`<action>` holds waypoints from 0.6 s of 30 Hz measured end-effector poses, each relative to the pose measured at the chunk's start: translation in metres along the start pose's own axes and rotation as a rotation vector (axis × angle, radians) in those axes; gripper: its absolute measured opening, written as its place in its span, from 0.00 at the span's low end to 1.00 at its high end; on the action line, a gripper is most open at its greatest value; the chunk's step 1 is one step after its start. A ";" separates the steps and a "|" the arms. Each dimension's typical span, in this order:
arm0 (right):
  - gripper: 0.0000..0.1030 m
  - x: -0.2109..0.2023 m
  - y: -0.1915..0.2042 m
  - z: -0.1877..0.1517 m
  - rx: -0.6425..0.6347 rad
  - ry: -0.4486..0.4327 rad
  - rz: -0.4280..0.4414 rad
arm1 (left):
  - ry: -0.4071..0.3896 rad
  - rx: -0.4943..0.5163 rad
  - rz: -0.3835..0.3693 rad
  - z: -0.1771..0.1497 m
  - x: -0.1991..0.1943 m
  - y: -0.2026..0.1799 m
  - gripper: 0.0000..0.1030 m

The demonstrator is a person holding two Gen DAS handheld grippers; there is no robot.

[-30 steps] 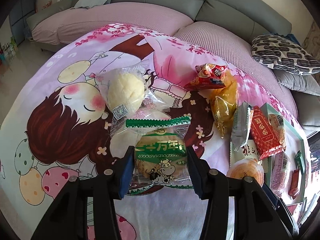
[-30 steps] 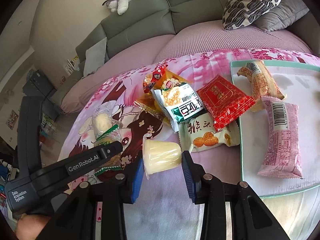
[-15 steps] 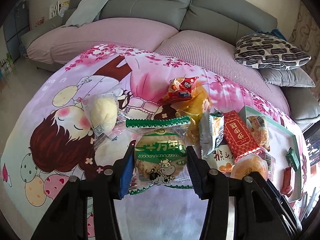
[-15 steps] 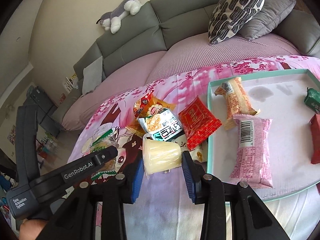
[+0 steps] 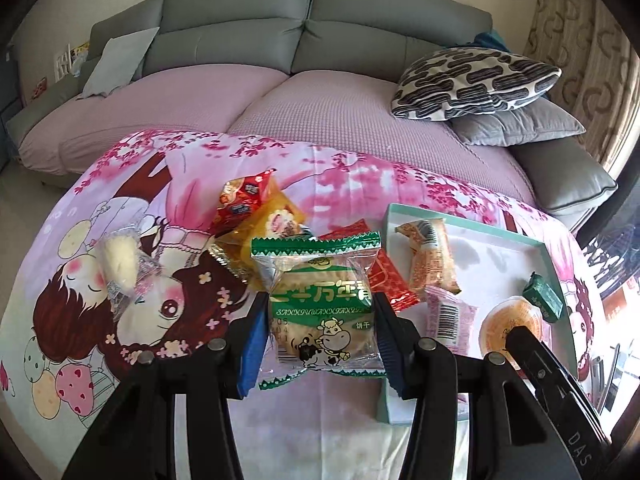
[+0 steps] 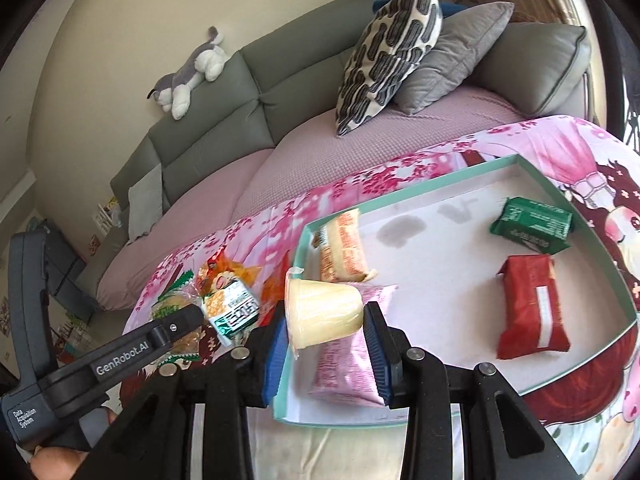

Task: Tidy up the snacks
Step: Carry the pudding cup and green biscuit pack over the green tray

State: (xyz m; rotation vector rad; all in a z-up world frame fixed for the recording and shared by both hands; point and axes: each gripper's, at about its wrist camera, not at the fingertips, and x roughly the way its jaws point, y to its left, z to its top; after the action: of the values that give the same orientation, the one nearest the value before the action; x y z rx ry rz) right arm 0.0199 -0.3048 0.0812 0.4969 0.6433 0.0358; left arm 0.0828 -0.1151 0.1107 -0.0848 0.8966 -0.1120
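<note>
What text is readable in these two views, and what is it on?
"GenRobot.AI": arm of the left gripper, seen from the right wrist.
"Data Acquisition System": same gripper's handle end.
"DAS": right gripper body, cut off at the frame edge.
"饼干": green biscuit packet.
Other packet print, barcodes: too small or blurred.

Both the left gripper (image 5: 320,326) and right gripper (image 6: 326,322) are clamped, angled downward.

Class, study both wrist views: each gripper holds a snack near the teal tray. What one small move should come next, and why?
Probably carry the right gripper a little further over the teal tray and set its jelly cup on the bare white floor. The cup hangs over the tray's near corner, above a pink packet, while open space lies beyond. The left gripper would follow with its biscuit pack.
</note>
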 end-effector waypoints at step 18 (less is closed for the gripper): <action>0.38 -0.021 -0.083 0.029 0.084 -0.112 -0.162 | -0.015 0.223 -0.130 0.002 0.024 -0.115 0.50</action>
State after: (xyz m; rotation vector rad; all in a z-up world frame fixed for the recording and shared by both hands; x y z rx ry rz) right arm 0.0099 -0.3948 0.0755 0.5229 0.5753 -0.1717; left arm 0.0922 -0.2324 0.1069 0.0636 0.8582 -0.3308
